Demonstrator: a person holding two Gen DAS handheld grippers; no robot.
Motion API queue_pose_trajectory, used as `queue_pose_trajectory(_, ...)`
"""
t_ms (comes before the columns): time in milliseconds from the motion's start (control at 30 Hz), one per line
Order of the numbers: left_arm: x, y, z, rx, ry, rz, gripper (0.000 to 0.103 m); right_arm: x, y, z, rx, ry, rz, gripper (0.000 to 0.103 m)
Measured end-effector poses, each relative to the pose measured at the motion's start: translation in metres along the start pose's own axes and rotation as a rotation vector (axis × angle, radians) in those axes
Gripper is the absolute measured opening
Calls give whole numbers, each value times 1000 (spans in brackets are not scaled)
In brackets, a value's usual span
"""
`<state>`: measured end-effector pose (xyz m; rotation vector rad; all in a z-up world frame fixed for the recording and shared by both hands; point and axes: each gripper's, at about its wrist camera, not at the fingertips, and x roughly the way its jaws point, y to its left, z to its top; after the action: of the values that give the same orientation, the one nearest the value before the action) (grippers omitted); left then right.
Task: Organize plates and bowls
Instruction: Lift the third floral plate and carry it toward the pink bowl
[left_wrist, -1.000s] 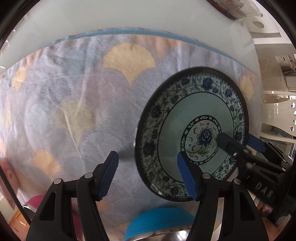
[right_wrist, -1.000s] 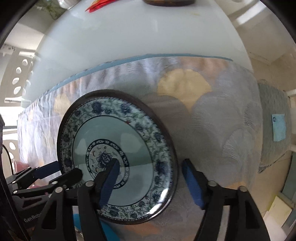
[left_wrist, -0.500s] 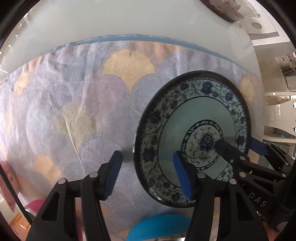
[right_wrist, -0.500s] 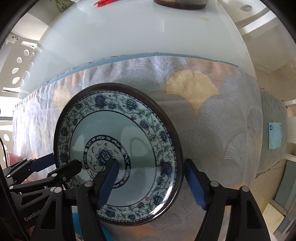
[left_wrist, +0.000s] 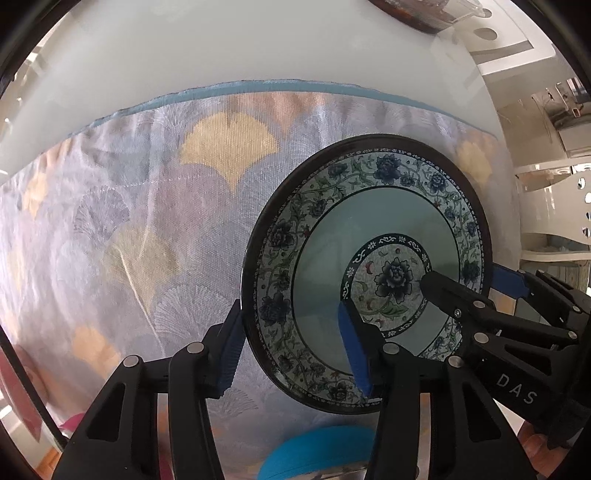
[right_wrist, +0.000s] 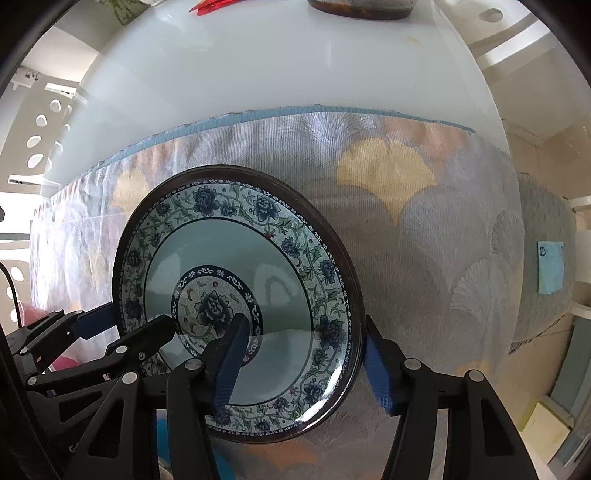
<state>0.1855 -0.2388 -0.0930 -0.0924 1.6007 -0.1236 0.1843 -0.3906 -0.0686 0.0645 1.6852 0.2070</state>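
1. On the patterned cloth (left_wrist: 155, 229) that covers part of the white worktop (left_wrist: 221, 48), one floral plate (left_wrist: 365, 273) is seen, with its near rim at about 6 o'clock of the cloth.
2. The left hand-held gripper (left_wrist: 291, 350) is placed over the plate's rim at about 8 o'clock of the plate: one blue pad is outside the dark edge, the other inside on the glaze. Its jaws have just been closing and are now pressed on the rim.
3. The right hand-held gripper (right_wrist: 299, 358) is set across the opposite rim, at about 4 o'clock of the plate in its own view. Its jaws have also been closing; the outer pad is at the edge, but a firm grip on the plate cannot be told.
4. A blue bowl (left_wrist: 317, 450) is partly visible at 6 o'clock, just below the plate.
5. Possible failures are judged as follows: the glazed rim may slip out of the pads if the plate is lifted unevenly; the cloth may be pinched under the outer pads and dragged; the plate may knock the bowl if it is tilted downwards.
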Motion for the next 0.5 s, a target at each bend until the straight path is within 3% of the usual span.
queue_pose_trajectory(267,-17,3,1,-8,-21,-13,47,-12,1,4,-5,-21,2,59)
queue_pose_trajectory(500,-38,28,-2,-32,-42,-24,47,-25,13,7,-26,-40,11,59)
